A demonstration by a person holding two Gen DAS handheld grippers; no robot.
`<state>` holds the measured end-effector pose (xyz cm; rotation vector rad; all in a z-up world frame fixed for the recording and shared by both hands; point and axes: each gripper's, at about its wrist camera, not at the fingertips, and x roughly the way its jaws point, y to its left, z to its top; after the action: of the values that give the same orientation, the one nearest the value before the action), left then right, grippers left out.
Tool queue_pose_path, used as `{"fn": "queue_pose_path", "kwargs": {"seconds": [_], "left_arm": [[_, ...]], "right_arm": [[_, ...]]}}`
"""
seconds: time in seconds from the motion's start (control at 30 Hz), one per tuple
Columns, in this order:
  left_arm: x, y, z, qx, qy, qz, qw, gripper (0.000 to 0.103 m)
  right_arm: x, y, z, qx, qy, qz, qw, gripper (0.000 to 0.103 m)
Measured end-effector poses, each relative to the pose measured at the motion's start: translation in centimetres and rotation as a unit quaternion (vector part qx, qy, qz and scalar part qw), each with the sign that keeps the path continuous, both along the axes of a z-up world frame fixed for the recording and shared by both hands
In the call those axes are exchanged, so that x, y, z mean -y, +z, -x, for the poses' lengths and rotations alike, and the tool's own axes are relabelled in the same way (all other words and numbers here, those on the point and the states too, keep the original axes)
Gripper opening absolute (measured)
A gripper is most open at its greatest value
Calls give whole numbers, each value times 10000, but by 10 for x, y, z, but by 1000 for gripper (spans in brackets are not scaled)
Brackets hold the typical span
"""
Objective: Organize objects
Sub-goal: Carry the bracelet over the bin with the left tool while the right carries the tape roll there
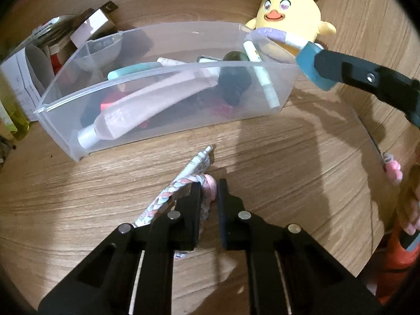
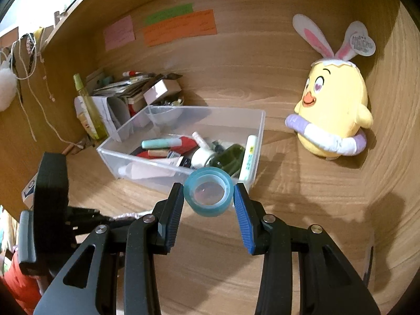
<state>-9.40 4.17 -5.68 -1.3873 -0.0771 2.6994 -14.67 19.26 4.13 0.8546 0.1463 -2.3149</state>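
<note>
A clear plastic bin (image 1: 147, 128) (image 2: 258, 131) on the wooden desk holds tubes, pens and a dark bottle. My right gripper (image 2: 208, 193) is shut on a blue tape roll (image 2: 208, 197) and holds it in the air just in front of the bin's near right corner; the roll also shows in the left wrist view (image 1: 312, 65). My left gripper (image 1: 210, 186) is low over the desk, shut on a pastel braided cord (image 1: 183, 183) with a pink end. A white pen (image 1: 194, 162) lies beside the cord.
A yellow chick plush (image 2: 333, 113) (image 1: 291, 13) with bunny ears stands at the back right. Boxes, papers and a yellow-green bottle (image 2: 88, 107) crowd the back left corner. Sticky notes (image 2: 178, 27) hang on the back wall. A pink charm (image 1: 393, 170) lies at the right.
</note>
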Motion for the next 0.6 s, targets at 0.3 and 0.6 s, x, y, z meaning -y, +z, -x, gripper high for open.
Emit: {"fn": "queue_pose_path", "kwargs": {"seconds": [0.3, 0.6], "left_arm": [[11, 28, -15, -397, -12, -280, 9988, 11], [28, 82, -21, -1033, 81, -418, 9937, 11]], "right_arm": [[4, 10, 25, -95, -100, -33, 9999, 36], [21, 10, 51, -73, -109, -194, 9997, 36]]}}
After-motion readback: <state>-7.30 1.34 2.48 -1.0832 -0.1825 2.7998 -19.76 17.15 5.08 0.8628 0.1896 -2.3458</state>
